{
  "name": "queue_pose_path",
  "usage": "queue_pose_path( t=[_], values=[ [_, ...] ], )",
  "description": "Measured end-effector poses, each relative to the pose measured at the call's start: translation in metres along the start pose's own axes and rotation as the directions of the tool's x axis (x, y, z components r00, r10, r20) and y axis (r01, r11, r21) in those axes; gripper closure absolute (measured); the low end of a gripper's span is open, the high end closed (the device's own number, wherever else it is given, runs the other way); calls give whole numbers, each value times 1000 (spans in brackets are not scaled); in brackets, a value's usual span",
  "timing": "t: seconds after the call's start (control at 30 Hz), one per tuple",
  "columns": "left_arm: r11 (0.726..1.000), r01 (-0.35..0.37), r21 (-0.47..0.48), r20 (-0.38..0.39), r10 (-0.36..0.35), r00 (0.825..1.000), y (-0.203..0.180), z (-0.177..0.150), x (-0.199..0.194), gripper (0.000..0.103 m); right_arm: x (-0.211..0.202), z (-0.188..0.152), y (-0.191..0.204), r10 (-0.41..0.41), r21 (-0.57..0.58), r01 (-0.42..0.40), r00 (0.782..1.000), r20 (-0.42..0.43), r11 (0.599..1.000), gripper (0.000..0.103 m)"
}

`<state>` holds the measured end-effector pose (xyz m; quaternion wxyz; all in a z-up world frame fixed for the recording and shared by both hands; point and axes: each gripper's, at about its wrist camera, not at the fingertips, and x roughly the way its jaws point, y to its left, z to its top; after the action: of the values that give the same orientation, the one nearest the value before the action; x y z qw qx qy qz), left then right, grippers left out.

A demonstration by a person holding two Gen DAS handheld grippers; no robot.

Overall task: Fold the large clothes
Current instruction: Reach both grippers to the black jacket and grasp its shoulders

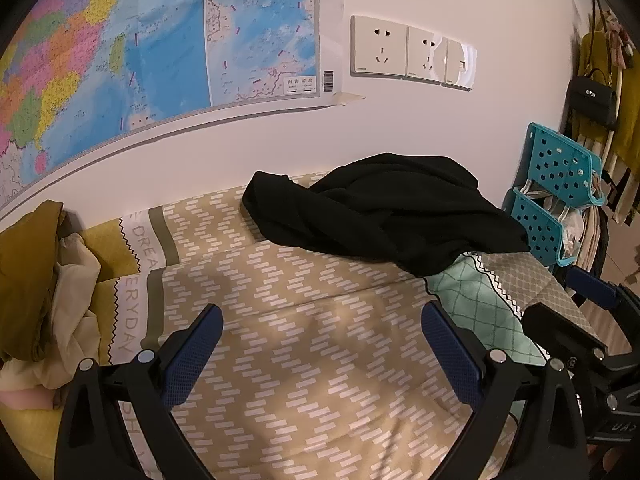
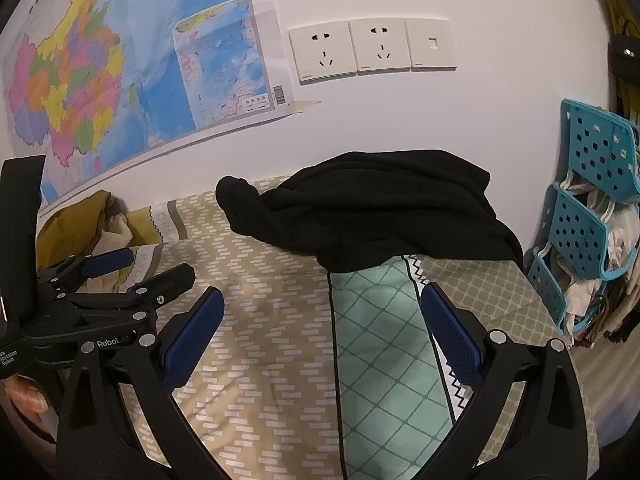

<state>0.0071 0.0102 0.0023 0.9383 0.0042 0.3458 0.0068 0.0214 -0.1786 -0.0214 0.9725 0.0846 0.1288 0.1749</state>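
A crumpled black garment (image 1: 384,208) lies in a heap on the bed's far side, against the wall; it also shows in the right wrist view (image 2: 372,208). My left gripper (image 1: 320,312) is open and empty, held above the patterned sheet (image 1: 288,360), well short of the garment. My right gripper (image 2: 320,296) is open and empty too, above the green quilt panel (image 2: 380,344), just in front of the garment's near edge. The left gripper appears at the left of the right wrist view (image 2: 120,276), and the right gripper at the right edge of the left wrist view (image 1: 588,292).
A mustard and cream bundle of cloth (image 1: 40,288) lies at the bed's left end. A blue perforated rack (image 2: 592,216) with bags stands to the right of the bed. A wall map (image 1: 120,60) and wall sockets (image 2: 368,48) are behind. A black handbag (image 1: 592,100) hangs at far right.
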Motion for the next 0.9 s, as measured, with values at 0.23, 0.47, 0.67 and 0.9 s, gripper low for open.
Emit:
queue_pose_path(
  t=[0.23,0.47,0.67,0.9],
  values=[
    [999,-31,-32,-32,30,999,19,3,14,7,23,7,4,31,-49,-33,999,-38,998,6],
    [984,-150,-100,-76,143,987,68,6,35,7,96,22,32,29,-219,-59,990,-139,974,6],
    [970,-201,-133,-114,187,976,96,1,46,7,166,30,73,5,-392,-81,981,-192,917,17],
    [969,-208,-134,-152,187,970,108,-2,62,7,197,42,80,-59,-490,-46,979,-196,870,76]
  ],
)
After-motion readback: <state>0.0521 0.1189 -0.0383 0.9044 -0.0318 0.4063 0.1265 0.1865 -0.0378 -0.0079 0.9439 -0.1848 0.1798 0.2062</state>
